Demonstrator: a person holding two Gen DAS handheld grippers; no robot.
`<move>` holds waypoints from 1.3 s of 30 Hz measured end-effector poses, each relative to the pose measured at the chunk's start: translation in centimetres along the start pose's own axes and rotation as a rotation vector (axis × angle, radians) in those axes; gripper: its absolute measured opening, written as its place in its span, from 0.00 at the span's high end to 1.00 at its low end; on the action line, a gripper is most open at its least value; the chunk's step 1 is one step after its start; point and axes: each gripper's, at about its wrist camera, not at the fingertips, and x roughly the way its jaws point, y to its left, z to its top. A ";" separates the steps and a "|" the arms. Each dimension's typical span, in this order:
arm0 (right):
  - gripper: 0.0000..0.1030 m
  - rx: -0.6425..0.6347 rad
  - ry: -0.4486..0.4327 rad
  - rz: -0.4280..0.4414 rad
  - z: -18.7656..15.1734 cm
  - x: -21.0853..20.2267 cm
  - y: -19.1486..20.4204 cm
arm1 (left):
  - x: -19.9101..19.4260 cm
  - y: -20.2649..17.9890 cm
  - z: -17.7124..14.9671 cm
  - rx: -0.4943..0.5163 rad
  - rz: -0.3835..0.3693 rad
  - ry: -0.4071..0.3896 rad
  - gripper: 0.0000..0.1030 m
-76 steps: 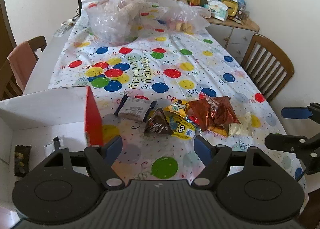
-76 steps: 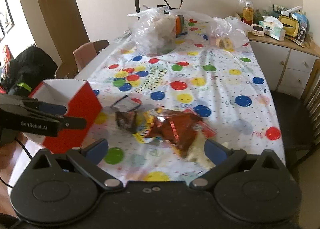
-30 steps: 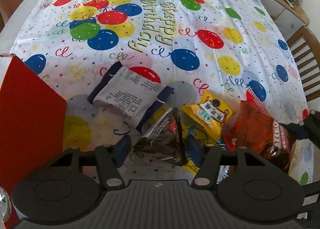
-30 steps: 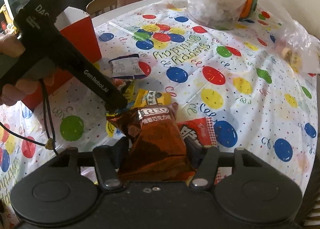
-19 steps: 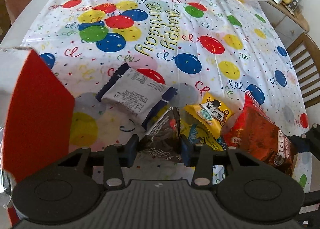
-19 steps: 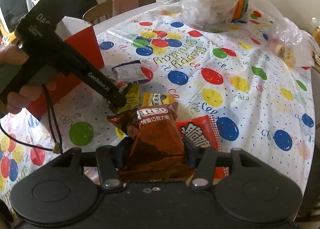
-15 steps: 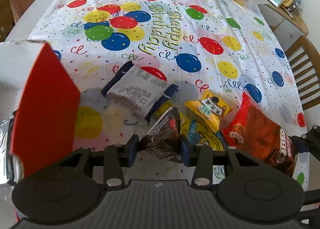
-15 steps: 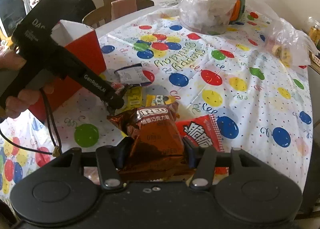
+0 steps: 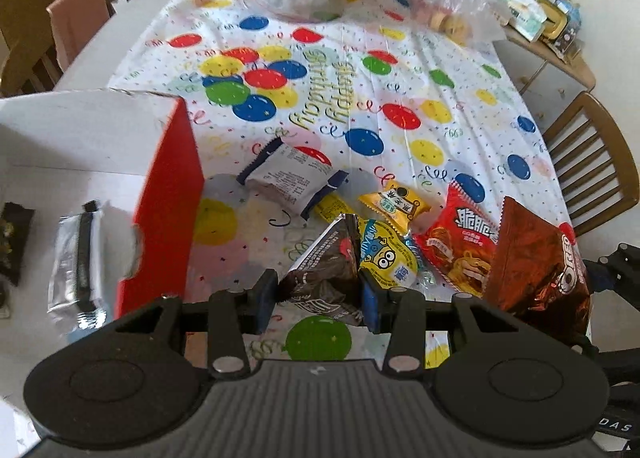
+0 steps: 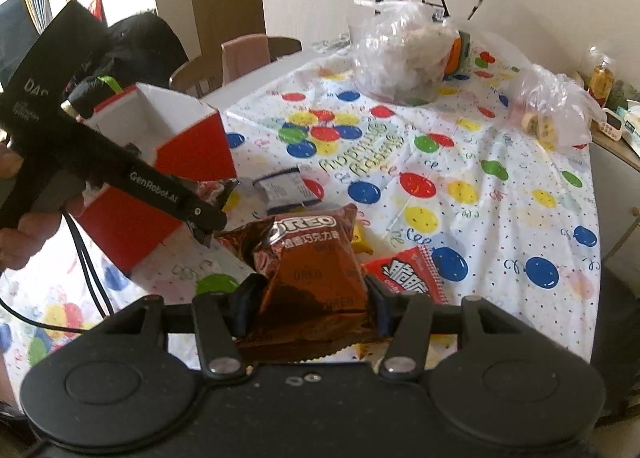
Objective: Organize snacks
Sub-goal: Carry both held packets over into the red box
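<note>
Your left gripper (image 9: 318, 292) was clamped on a dark triangular snack packet (image 9: 326, 270), held above the balloon-print tablecloth (image 9: 360, 98) just right of the red box (image 9: 168, 198), which already had a silver packet (image 9: 74, 258) lying inside. Your right gripper (image 10: 310, 304) was closed on the brown Oreo bag (image 10: 308, 258), raised beside the left gripper's tip. On the cloth lay a white-and-navy packet (image 9: 290, 178), a yellow Minions packet (image 9: 386, 258), a small yellow packet (image 9: 394, 204) and a red snack bag (image 9: 460, 242).

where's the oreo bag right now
The Oreo bag is clamped in the right gripper, lifted above the red snack packet, right of the red box.
</note>
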 end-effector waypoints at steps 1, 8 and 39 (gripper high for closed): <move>0.48 0.002 -0.006 0.002 0.1 -0.4 0.2 | -0.6 0.0 -0.1 0.001 0.003 -0.007 0.59; 0.48 0.018 -0.038 0.018 0.7 -2.8 1.9 | -4.5 0.6 -1.0 0.019 0.015 -0.059 0.59; 0.48 0.074 -0.024 -0.034 9.6 4.6 19.2 | -12.6 18.4 -0.4 0.099 0.090 -0.173 0.59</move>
